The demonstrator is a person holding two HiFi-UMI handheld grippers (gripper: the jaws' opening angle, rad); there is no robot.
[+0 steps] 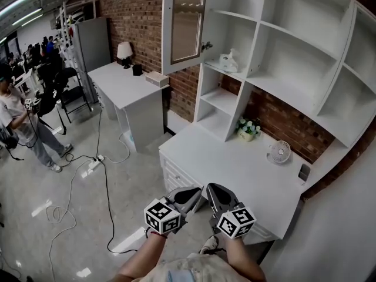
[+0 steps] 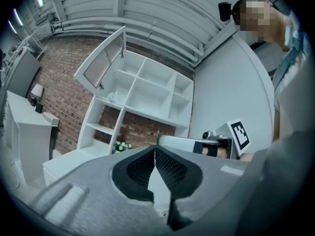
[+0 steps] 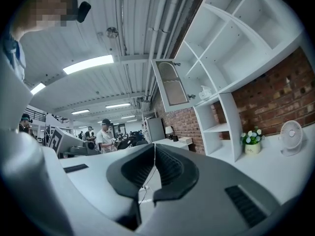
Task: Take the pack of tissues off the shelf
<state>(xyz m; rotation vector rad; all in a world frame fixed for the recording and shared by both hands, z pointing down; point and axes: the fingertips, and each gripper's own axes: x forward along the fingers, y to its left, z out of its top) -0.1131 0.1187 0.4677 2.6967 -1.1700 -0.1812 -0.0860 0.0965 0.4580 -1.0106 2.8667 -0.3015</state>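
Observation:
The pack of tissues (image 1: 229,59) is a white, crumpled-looking bundle on a middle shelf of the white shelf unit (image 1: 276,93), just right of the open cabinet door (image 1: 187,22). The right gripper view shows the tissues (image 3: 204,92) high up beside that door. My left gripper (image 1: 195,191) and right gripper (image 1: 211,188) are side by side at the near edge of the white desk (image 1: 235,175), well below and short of the shelf. Both point level. The left gripper (image 2: 155,149) is shut with nothing in it, and so is the right gripper (image 3: 154,146).
On the desk stand a small pot of flowers (image 1: 248,128), a small white fan (image 1: 279,151) and a dark flat object (image 1: 304,172). A second desk with a lamp (image 1: 124,53) stands to the left. Cables (image 1: 88,169) cross the floor, where a person (image 1: 20,128) stands.

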